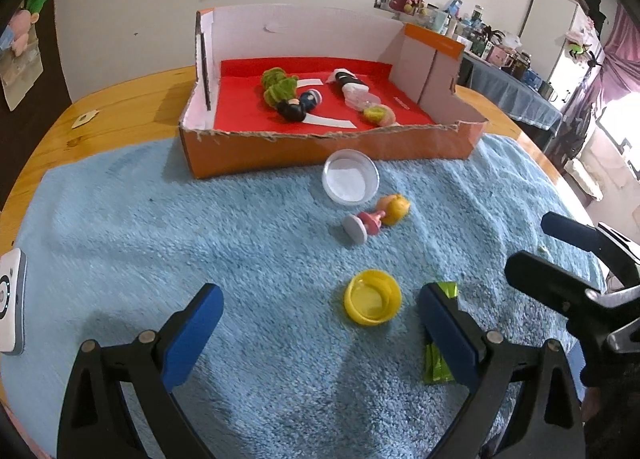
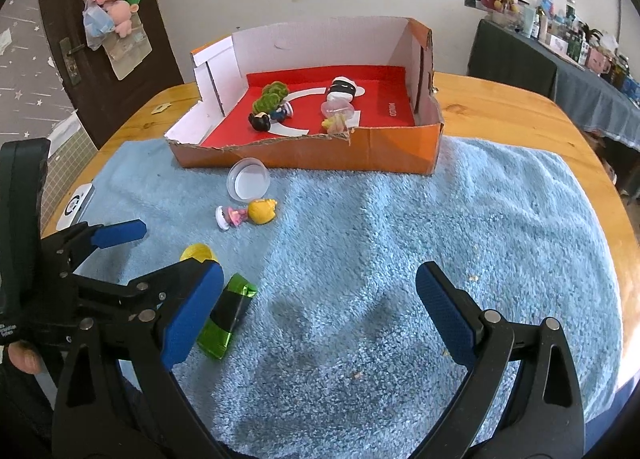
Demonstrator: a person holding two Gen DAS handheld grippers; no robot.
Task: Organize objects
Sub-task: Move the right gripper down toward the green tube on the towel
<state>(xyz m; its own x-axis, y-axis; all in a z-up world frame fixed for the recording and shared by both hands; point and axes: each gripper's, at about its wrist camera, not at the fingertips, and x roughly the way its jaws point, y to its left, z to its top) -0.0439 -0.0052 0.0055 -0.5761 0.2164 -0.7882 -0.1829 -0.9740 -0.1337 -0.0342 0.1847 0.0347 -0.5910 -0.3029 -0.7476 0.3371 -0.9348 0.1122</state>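
Note:
An orange cardboard box [image 1: 328, 149] [image 2: 304, 155] with a red floor holds several small toys. On the blue towel [image 1: 200, 227] [image 2: 400, 239] in front of it lie a clear capsule half [image 1: 351, 176] [image 2: 248, 181], a toy figure with a yellow head [image 1: 378, 218] [image 2: 248, 214], a yellow capsule half [image 1: 372, 297] [image 2: 197, 251] and a green foil packet [image 1: 438, 359] [image 2: 226, 315]. My left gripper [image 1: 320, 339] is open and empty, just short of the yellow half. My right gripper [image 2: 320, 315] is open and empty over bare towel, right of the packet.
The towel lies on a round wooden table [image 2: 500, 107]. A white device [image 1: 10, 303] [image 2: 74, 205] sits at the towel's left edge. The right gripper shows in the left wrist view [image 1: 560, 259]; the left gripper shows in the right wrist view [image 2: 132, 255]. A cluttered side table [image 2: 580, 59] stands far right.

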